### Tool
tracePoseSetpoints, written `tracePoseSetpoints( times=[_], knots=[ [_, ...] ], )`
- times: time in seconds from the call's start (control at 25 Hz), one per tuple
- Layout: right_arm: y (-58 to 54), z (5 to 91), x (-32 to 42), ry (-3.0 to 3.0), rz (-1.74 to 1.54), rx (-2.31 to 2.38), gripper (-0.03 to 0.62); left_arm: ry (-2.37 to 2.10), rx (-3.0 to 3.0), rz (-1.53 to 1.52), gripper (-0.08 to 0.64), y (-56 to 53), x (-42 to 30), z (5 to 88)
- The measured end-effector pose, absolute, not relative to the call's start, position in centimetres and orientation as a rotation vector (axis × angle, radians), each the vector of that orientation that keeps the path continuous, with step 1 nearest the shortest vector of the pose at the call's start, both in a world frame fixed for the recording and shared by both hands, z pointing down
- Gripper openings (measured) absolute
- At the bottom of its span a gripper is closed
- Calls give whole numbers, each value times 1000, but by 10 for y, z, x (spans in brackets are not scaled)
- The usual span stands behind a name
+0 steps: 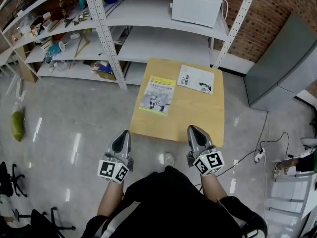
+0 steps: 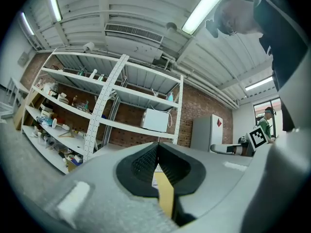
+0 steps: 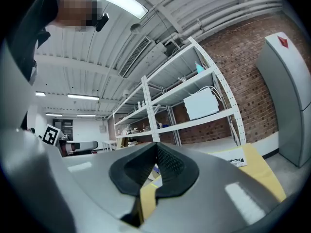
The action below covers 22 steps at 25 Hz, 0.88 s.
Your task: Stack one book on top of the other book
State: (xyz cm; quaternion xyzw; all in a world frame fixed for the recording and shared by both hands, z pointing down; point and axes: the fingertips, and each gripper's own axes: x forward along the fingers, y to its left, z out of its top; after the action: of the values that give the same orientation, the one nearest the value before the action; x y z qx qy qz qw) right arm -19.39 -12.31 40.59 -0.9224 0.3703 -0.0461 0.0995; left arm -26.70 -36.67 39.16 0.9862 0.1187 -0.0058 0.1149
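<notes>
We log tabletop (image 1: 198, 118) tan wood | book by its left edge (image 1: 159, 95) yellow-bordered, grey-blue picture | book at its far right corner (image 1: 196, 79) white, black print

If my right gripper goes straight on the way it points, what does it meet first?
Likely the metal shelving behind the wooden table: the right gripper points level, seemingly above its top, between the yellow-bordered book and the white book. Height is unclear.
</notes>
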Motion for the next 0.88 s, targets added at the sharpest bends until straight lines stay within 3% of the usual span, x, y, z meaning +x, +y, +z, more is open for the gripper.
tracePoseSetpoints(
  times=[0.52,0.88],
  knots=[
    [-97,412,-68,1150,-118,-2716,5,312,2925,-43,3,-332,-141,393],
    [-92,437,-33,1130,-216,-2748,5,303,2906,32,3,-320,-111,417]
  ],
)
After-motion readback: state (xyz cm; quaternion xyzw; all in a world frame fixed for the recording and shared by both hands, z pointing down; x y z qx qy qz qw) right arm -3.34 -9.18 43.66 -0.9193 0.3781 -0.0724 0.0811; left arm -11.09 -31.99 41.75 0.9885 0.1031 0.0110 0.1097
